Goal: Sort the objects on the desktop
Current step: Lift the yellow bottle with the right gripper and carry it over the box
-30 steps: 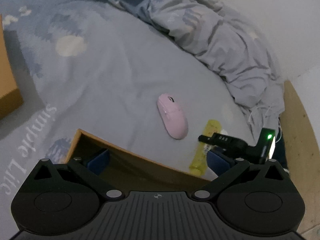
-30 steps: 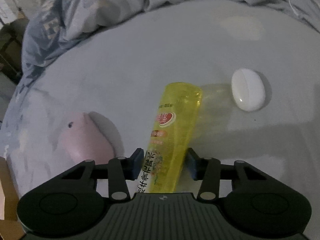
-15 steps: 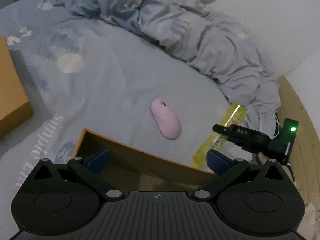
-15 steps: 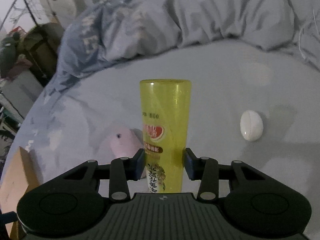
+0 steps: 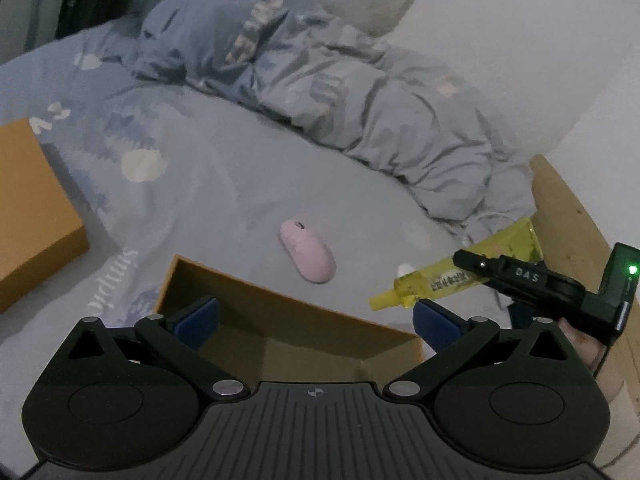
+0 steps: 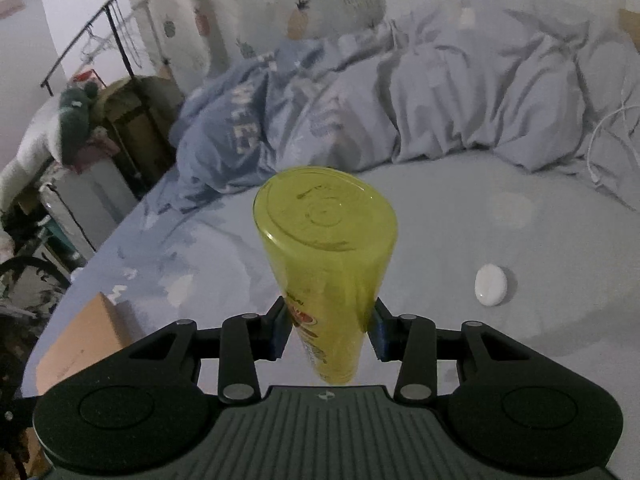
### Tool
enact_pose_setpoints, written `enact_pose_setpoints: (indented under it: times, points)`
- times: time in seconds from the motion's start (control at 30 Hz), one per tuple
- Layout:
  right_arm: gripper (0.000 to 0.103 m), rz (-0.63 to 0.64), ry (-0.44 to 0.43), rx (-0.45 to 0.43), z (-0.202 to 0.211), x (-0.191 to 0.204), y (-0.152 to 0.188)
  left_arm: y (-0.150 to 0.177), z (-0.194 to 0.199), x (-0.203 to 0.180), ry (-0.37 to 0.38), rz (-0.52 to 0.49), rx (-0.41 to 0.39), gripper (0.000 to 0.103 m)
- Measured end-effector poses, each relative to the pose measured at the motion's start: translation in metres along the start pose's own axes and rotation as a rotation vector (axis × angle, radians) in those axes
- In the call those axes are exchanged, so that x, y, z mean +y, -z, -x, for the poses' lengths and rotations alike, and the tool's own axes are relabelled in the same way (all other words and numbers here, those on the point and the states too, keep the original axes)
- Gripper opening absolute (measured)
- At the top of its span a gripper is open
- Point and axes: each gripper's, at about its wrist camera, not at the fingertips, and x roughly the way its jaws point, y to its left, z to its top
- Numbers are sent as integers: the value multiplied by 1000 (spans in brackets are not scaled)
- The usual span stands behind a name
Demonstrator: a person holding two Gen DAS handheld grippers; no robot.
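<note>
The right claw is clamped on the yellow bottle at twelve o'clock above the bed, the left claw apart over the box; a slippery side-grip could drop it.

I count two tools, one on each side: left tool, right tool. There is one yellow bottle, one pink mouse, one white oval case, and two cardboard boxes: open box, closed box.
</note>
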Motion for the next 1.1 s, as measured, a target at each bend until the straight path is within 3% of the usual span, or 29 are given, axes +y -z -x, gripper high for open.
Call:
enact_pose_setpoints:
  times: [0.73,1.1]
  points:
    - [42,74,-77,-122,144,37,47,56,100,-31,73,-91,-81,103]
    - [42,84,-86,-78,141,45,83,82,116,-16,24,-91,-115,103]
